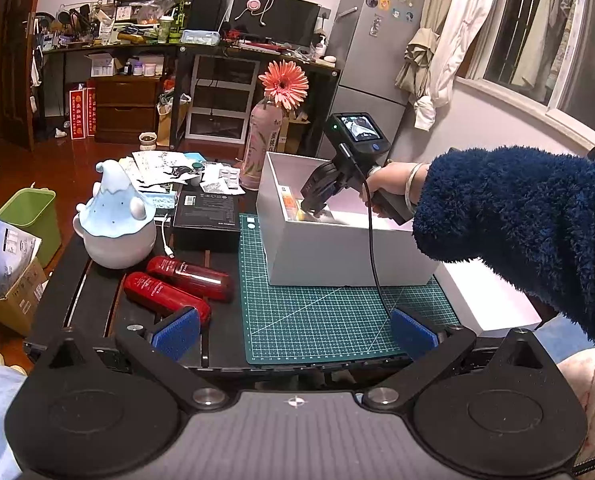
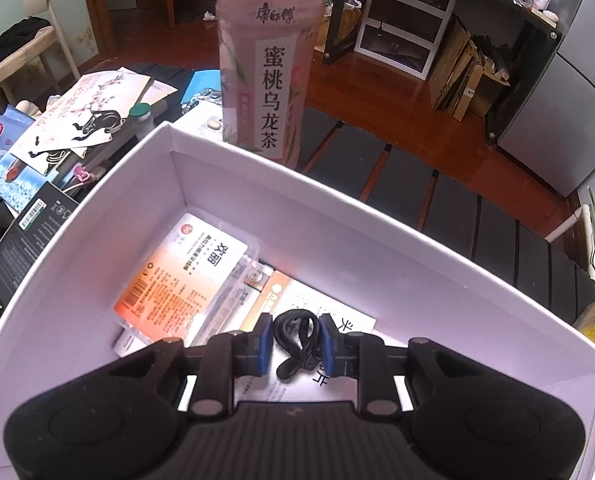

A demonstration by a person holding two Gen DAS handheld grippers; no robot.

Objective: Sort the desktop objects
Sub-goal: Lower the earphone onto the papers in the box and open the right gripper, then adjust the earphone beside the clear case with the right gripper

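A coiled black cable (image 2: 297, 338) is seen pinched between the narrowed fingers of the right gripper (image 2: 296, 340), held low inside a white box (image 2: 233, 184) that stands on a green cutting mat (image 1: 317, 320). Beneath it in the box lie an orange-and-white medicine packet (image 2: 185, 280) and printed sheets. The left gripper (image 1: 295, 332) is held back over the mat with its fingers spread wide and nothing between them. Two red bottles (image 1: 177, 288) are left lying on the dark surface (image 1: 97, 300) beside the mat, near a blue-and-white ceramic figure (image 1: 115, 220). The cable is judged light and limp, likely to uncoil if taken by one strand; it is best gripped across the bundled loops.
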